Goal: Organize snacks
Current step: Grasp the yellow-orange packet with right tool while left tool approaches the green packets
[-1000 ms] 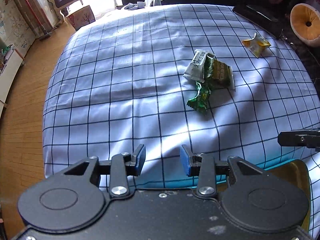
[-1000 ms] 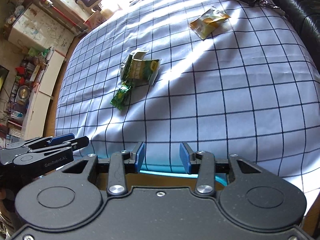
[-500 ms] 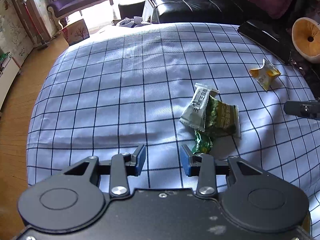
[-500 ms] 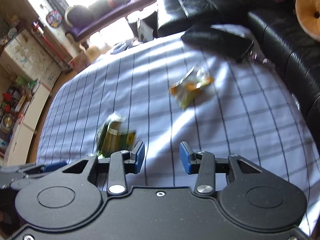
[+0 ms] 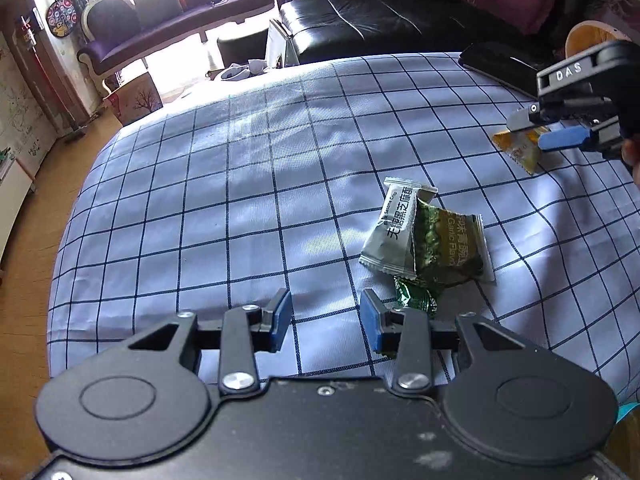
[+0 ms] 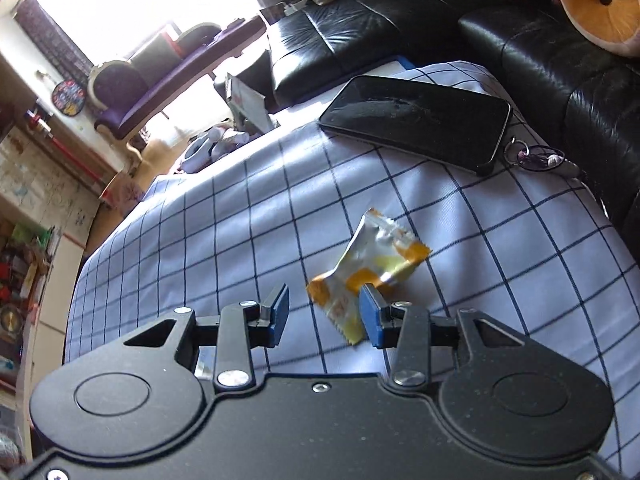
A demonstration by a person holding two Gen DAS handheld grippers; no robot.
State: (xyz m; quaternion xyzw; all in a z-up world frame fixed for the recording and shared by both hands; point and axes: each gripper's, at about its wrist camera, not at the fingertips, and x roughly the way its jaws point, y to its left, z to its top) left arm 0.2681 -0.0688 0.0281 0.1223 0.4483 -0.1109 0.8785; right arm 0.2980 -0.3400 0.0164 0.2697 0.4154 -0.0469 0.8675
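Note:
On the checked cloth (image 5: pixel 240 200) lies a small pile: a silver packet (image 5: pixel 390 236), a green garlic-flavour packet (image 5: pixel 448 246) and a small green candy (image 5: pixel 416 298). My left gripper (image 5: pixel 325 320) stands open just short of the pile, with the candy beside its right finger and nothing between the pads. A yellow-and-white packet (image 6: pixel 368 268) lies apart, further right. My right gripper (image 6: pixel 323 316) hovers over it with its jaws opening. The packet's near end sits between the fingers, close to the right pad and not pressed. The left wrist view shows that right gripper (image 5: pixel 540 132) above the yellow packet (image 5: pixel 518 150).
A black phone (image 6: pixel 416 120) with a keyring (image 6: pixel 536 158) lies at the cloth's far right corner. A black leather sofa (image 6: pixel 560 60) with a round orange cushion (image 6: pixel 600 0) borders the far and right sides. The cloth's left edge drops to a wooden floor (image 5: pixel 32 260).
Both grippers moved forward over the cloth. The left came up to the pile of packets. The right swung over to the yellow packet, whose end now lies between its slightly wider jaws.

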